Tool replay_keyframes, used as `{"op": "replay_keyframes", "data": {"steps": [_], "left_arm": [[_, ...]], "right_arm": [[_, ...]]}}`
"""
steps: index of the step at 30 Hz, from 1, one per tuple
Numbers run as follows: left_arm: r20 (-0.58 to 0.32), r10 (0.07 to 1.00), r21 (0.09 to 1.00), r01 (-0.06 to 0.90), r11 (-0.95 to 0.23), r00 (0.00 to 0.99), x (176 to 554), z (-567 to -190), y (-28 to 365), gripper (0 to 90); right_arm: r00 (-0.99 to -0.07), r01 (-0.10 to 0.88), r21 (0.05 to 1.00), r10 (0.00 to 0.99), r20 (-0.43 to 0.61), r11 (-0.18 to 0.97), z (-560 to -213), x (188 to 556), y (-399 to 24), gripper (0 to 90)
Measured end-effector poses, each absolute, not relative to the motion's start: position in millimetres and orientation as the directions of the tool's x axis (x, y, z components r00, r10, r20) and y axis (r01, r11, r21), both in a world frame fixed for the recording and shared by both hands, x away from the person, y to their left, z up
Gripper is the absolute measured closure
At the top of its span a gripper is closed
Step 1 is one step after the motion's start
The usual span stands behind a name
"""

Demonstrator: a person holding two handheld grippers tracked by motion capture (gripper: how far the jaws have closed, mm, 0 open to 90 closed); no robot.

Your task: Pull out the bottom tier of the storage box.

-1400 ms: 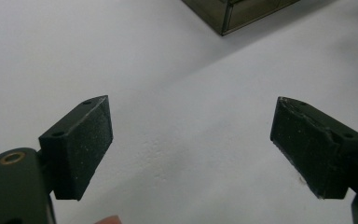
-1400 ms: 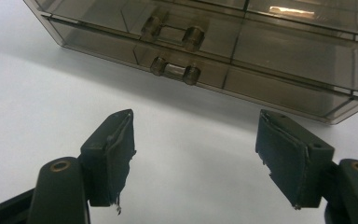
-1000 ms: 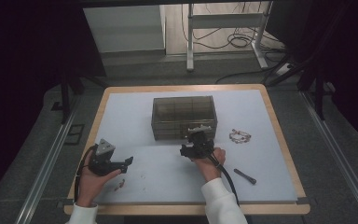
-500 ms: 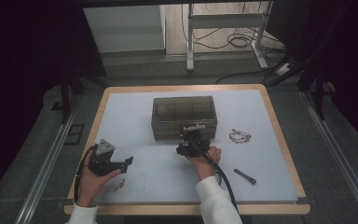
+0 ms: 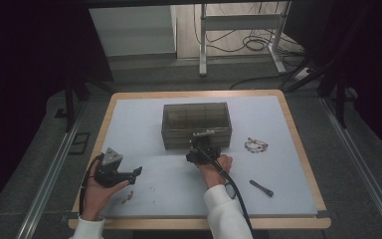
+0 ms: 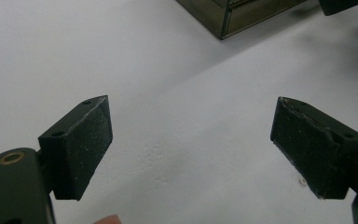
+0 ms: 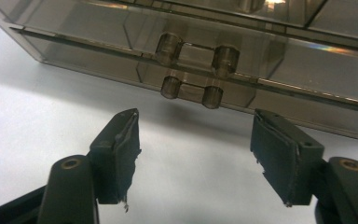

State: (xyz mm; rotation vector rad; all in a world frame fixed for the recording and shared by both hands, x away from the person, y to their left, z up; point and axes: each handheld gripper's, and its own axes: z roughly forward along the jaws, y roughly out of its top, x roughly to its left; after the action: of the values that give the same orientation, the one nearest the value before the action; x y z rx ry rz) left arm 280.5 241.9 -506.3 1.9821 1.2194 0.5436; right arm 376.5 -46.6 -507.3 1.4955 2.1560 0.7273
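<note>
Right hand-held gripper (image 7: 196,158) wide, just closing slightly, before drawer handles (image 7: 191,91)

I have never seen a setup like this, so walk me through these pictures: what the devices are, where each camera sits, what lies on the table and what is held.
A person sits at a table and holds a hand-held grasping tool in each hand. The high view looks down from above. The other two pictures come from cameras riding on each tool, looking along its black tongs.

The left tongs are open over bare table. The right tongs are open and have just been closing a little, with nothing between them. They point at the small knobs on the front of a smoky clear drawer box.

Right of the box lies a beaded bracelet, nearer the person a dark pen-like stick.
</note>
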Motion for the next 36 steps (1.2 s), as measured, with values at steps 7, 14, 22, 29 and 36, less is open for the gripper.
{"op": "replay_keyframes", "data": {"steps": [7,14,22,29,36], "left_arm": [[-0.029,0.889,0.772,0.576,-0.27,0.457,281,-506,244,13.1],[-0.031,0.888,0.772,0.576,-0.271,0.459,281,-505,245,13.1],[-0.03,0.886,0.767,0.579,-0.277,0.463,283,-506,244,13.1],[-0.03,0.885,0.769,0.577,-0.277,0.465,284,-507,245,13.0],[-0.034,0.881,0.766,0.578,-0.28,0.472,287,-508,244,13.0]], "right_arm": [[-0.31,0.74,0.616,0.95,-0.042,0.269,-512,383,-43,36.0],[-0.293,0.753,0.605,0.955,-0.046,0.26,-512,385,-41,36.3],[-0.268,0.765,0.597,0.962,-0.048,0.243,-511,389,-36,38.5],[-0.245,0.79,0.564,0.967,-0.068,0.24,-513,394,-29,43.2],[-0.23,0.812,0.54,0.972,-0.053,0.221,-512,398,-31,46.5]]}}
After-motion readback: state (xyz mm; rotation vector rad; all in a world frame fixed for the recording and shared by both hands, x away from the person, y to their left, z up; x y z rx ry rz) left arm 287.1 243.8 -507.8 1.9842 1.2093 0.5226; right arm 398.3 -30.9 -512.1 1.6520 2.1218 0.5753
